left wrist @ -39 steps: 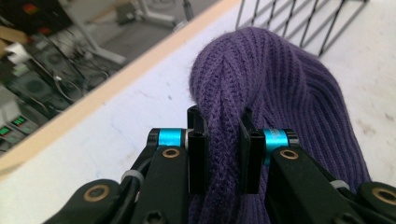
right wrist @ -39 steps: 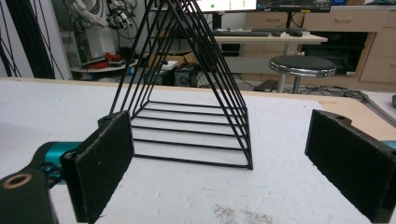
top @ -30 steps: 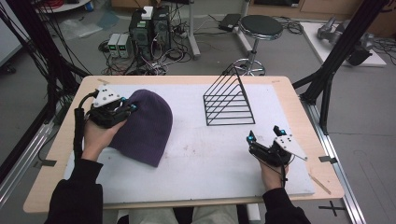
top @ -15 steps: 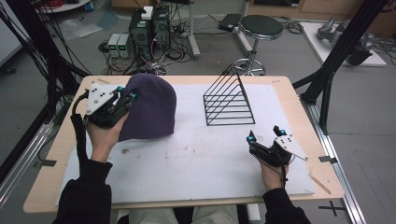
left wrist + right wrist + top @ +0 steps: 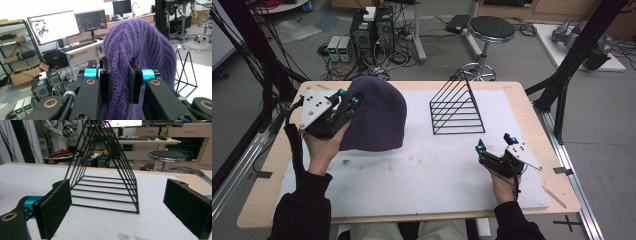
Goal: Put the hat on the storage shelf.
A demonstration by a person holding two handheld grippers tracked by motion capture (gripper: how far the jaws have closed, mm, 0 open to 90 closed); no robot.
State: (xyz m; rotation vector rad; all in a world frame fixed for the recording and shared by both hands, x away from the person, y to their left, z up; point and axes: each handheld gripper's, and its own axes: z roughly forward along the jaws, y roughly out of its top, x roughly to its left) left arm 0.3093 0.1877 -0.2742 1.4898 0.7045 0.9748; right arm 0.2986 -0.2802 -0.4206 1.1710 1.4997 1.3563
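From the high view, the left gripper (image 5: pixel 346 101) is clamped on the left edge of a purple knit beanie (image 5: pixel 377 120), which sits toward the back left of the white mat (image 5: pixel 422 170), crown lifted a bit off it. The right gripper (image 5: pixel 494 146) rests near the front right, jaws spread wide with nothing in them, just in front of a black wire rack (image 5: pixel 457 107). In the left gripper view the jaws pinch a thick fold of the beanie (image 5: pixel 140 47), the knit bulging up above them. In the right gripper view the two pads (image 5: pixel 56 207) stand far apart, the wire rack (image 5: pixel 105 170) standing on the mat beyond them.
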